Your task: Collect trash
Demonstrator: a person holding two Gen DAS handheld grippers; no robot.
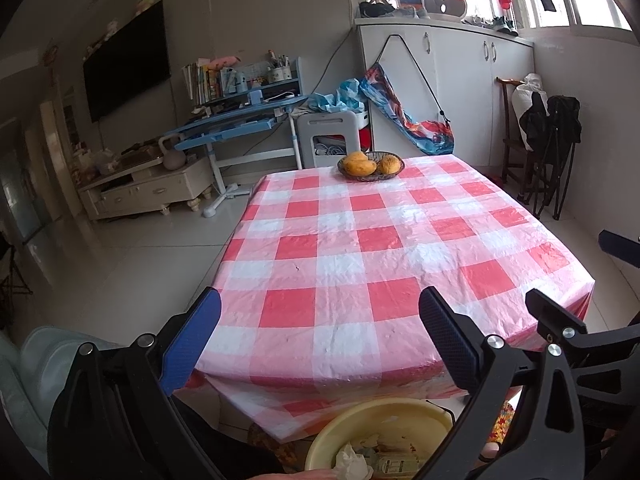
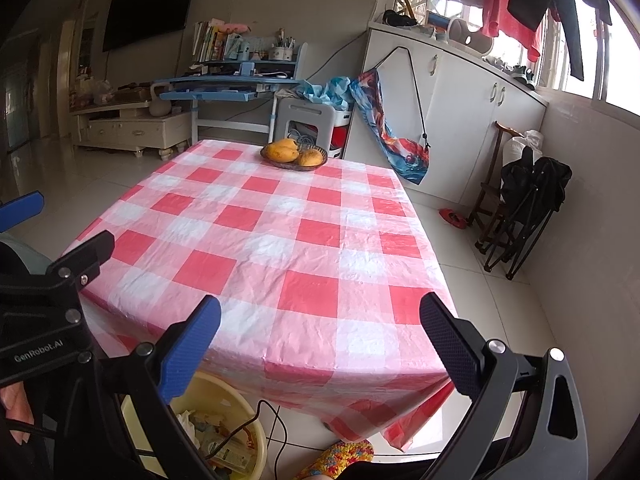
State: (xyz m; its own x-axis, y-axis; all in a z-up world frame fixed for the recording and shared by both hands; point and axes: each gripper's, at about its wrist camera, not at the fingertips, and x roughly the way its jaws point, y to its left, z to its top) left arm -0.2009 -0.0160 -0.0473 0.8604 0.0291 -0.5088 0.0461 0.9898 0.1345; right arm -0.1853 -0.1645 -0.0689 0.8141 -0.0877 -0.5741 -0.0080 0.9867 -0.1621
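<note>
The left gripper (image 1: 320, 336) is wide open and holds nothing; the right gripper (image 2: 320, 340) is wide open too, with nothing between its blue pads.

The trash (image 1: 354, 462) sits at the bottom middle of the left view, inside a yellow bin (image 1: 384, 410) on the floor by the near side of the table; in the right view the same bin (image 2: 256, 446) is at the lower left. I can see crumpled white tissue and some flat paper packets (image 2: 234, 454); the rest is too hidden to name.

This stuff looks very light and soft; it should squash easily and not break; pinch the tissue at a bunched-up part, and take a packet by its edge, since flat faces may slip.

The checked tablecloth (image 1: 360, 240) shows no trash; only a fruit bowl (image 1: 371, 166) sits at the far end, in the upper middle of the frame, so there is lots of room above the table.

Down by the bin it is tighter; the hanging cloth edge, a black cord (image 2: 276, 424) and a colourful slipper (image 2: 340, 458) are close by.
</note>
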